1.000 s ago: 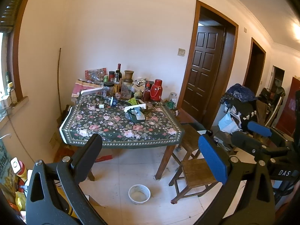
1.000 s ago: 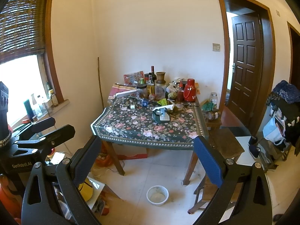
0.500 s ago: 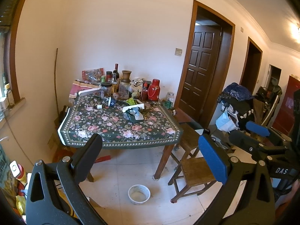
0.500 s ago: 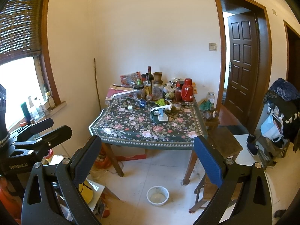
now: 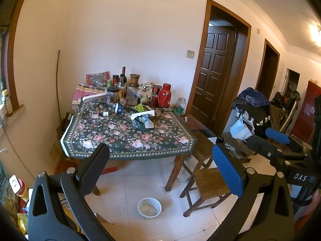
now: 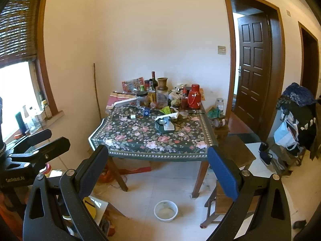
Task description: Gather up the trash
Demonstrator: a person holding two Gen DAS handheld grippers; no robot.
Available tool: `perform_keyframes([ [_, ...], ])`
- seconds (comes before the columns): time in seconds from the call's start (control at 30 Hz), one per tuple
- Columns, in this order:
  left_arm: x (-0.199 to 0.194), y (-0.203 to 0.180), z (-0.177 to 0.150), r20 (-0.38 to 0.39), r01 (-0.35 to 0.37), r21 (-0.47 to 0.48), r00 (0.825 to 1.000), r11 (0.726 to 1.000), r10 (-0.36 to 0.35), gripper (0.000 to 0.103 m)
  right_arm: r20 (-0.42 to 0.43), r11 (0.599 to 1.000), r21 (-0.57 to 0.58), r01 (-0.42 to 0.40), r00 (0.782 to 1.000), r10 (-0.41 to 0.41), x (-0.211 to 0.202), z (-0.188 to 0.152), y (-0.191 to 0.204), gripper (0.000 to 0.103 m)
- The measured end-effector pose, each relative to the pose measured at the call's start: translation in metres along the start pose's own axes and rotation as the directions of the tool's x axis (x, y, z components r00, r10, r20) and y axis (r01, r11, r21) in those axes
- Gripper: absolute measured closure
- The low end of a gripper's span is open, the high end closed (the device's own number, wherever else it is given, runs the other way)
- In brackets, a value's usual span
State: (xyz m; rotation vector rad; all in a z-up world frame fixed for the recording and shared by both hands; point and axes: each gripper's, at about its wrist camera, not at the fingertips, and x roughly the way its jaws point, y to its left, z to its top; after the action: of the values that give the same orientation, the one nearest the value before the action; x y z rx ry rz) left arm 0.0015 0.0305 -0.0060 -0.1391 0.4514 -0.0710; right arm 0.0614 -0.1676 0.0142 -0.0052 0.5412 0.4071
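A table with a dark floral cloth [image 5: 124, 138] [image 6: 140, 140] stands against the far wall. On it lie a crumpled green and white pile of wrappers [image 5: 143, 121] [image 6: 165, 124], a small blue carton [image 5: 118, 107] [image 6: 147, 111], a small bottle on its side [image 6: 133, 116] and a green wrapper [image 5: 140, 106] [image 6: 166, 110]. My left gripper [image 5: 160, 169] is open and empty, well short of the table. My right gripper [image 6: 158, 167] is open and empty too, also far from the table. The right gripper also shows at the right of the left wrist view [image 5: 278, 140].
Bottles, jars and a red thermos [image 5: 166, 98] [image 6: 194, 99] crowd the table's back. A white bowl [image 5: 149, 208] [image 6: 166, 210] sits on the tiled floor. Wooden stools [image 5: 210, 182] [image 6: 234, 150] stand right of the table. Clutter lies under the window at left [image 6: 96, 204].
Both grippers have drifted slightly back and left, so the table sits a little lower and further right in view. Both stay open.
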Motion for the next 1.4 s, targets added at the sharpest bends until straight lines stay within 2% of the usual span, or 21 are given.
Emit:
perform_keyframes([
  [0.17, 0.021, 0.006, 0.012, -0.014, -0.021, -0.008, 1.000, 1.000, 0.021, 0.000, 0.008, 1.000, -0.007, 0.024, 1.000, -0.024, 0.011, 0.009, -0.004, 0.005],
  [0.37, 0.066, 0.009, 0.030, -0.023, -0.057, -0.011, 0.998, 0.998, 0.056, 0.000, 0.019, 0.999, -0.020, 0.030, 0.999, -0.029, 0.039, 0.022, -0.020, 0.005],
  [0.63, 0.146, 0.003, 0.071, -0.022, -0.114, -0.021, 0.993, 0.993, 0.113, 0.000, -0.006, 0.999, -0.029, -0.015, 1.000, 0.015, 0.100, 0.048, -0.057, 0.005],
  [0.93, 0.243, 0.003, 0.111, -0.045, -0.175, -0.118, 0.984, 0.978, 0.170, 0.000, -0.036, 0.998, -0.049, -0.044, 0.998, 0.043, 0.165, 0.090, -0.110, 0.005],
  [1.03, 0.275, 0.007, 0.115, -0.075, -0.199, -0.127, 0.979, 0.972, 0.190, 0.000, -0.058, 0.997, -0.056, -0.052, 0.997, 0.049, 0.191, 0.096, -0.123, 0.005],
  [1.27, 0.352, 0.034, 0.114, -0.186, -0.235, -0.126, 0.960, 0.964, 0.209, 0.000, -0.179, 0.996, -0.023, -0.083, 0.981, 0.078, 0.262, 0.100, -0.132, 0.005],
  [1.4, 0.407, 0.059, 0.110, -0.260, -0.200, -0.114, 0.951, 0.973, 0.165, 0.007, -0.243, 0.997, -0.023, -0.067, 0.968, 0.060, 0.304, 0.102, -0.129, 0.005],
])
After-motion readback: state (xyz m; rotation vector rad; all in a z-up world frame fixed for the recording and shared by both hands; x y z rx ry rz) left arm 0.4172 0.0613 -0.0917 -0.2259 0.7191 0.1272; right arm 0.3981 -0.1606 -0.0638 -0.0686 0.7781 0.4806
